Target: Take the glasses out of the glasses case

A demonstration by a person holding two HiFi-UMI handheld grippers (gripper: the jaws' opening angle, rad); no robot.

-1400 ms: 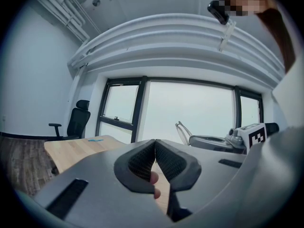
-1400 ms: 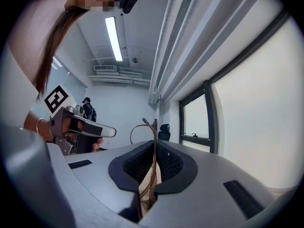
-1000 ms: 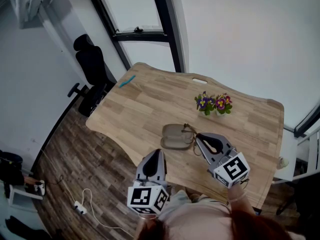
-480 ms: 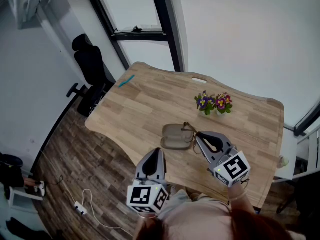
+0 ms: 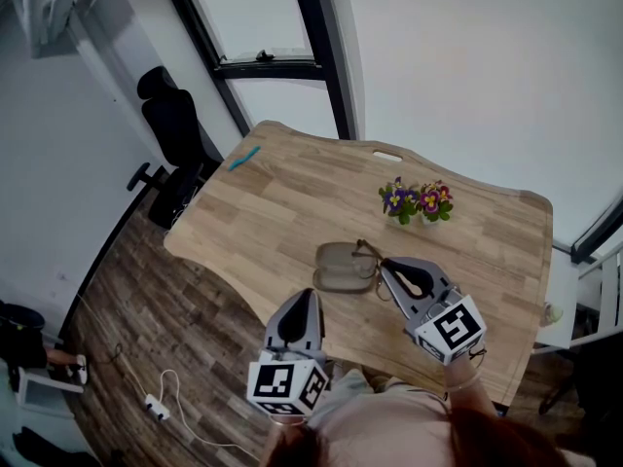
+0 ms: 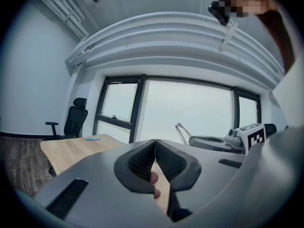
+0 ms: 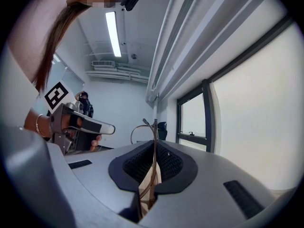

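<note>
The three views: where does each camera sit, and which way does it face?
Head view: on the person's head, facing steeply down at the wooden table and glasses case; the left gripper, right gripper and hair show.
Left gripper view: on the left gripper, facing across the table to the windows; its shut jaws and a fingertip show.
Right gripper view: on the right gripper, tilted up toward the ceiling light; its jaws, shut on the glasses, show.
Shared: each gripper view shows the other gripper.

The glasses case (image 5: 343, 267), grey-beige and oval, lies open on the wooden table (image 5: 292, 202), towards its near edge. Just right of it, the thin brown-framed glasses (image 7: 152, 137) stand on edge, clamped in the right gripper (image 7: 153, 165).
</note>
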